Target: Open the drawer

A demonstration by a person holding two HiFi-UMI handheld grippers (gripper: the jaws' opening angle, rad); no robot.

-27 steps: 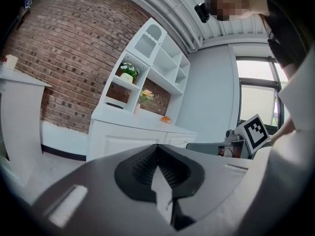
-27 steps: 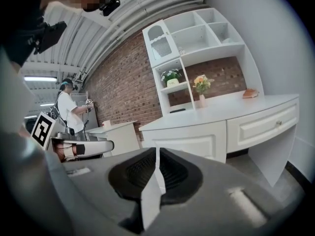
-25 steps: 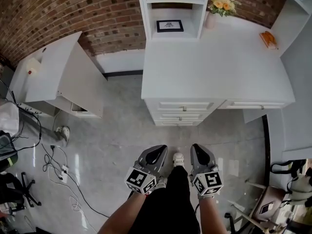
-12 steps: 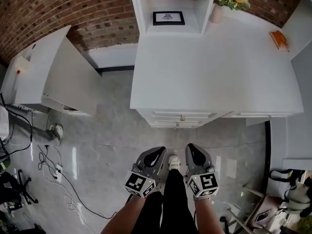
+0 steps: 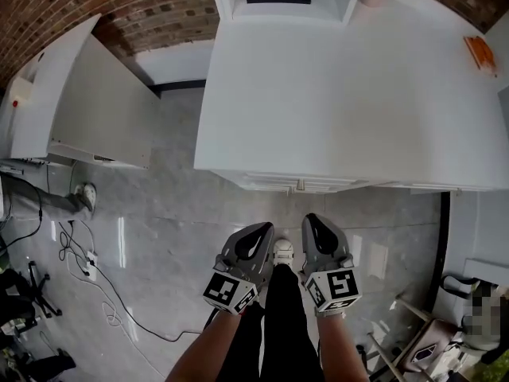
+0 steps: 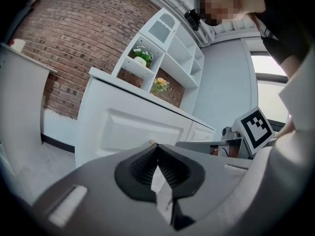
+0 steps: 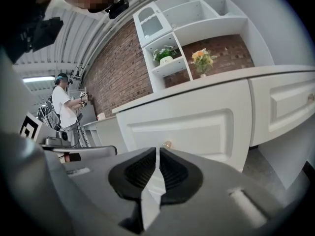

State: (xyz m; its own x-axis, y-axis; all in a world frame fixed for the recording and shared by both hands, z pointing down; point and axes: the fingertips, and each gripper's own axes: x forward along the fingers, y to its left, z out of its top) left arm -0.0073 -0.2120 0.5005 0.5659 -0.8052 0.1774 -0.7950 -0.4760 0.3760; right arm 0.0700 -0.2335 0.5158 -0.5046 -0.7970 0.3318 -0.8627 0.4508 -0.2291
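Entry: standing in front of the white desk.

- Left gripper (image 5: 258, 231): held low over the grey floor (image 5: 171, 229), beside my leg. In the left gripper view its jaws are closed tip to tip, with nothing between them.
- Right gripper (image 5: 313, 223): level with the left one, on the other side of my leg. In the right gripper view its jaws are drawn together to a hairline slit and are empty.
- Drawer (image 7: 189, 124): top one of the stack, directly under the front edge of the tabletop (image 5: 342, 94). Its panelled front sits flush, so it is closed. Its small round knob (image 7: 167, 144) shows just above the right gripper's tips, and in the left gripper view it also shows just past the jaw tips. Neither gripper touches the knob or the drawer front.
- From the head view, only a thin strip of the drawer fronts shows below the tabletop edge, ahead of both grippers.
- Surroundings: a shelf unit (image 7: 170, 43) at the back of the tabletop, flowers (image 7: 202, 58) next to it, a brick wall (image 5: 111, 10) behind, a second white cabinet (image 5: 87, 94) to the left, and loose cables (image 5: 91, 265) on the floor.
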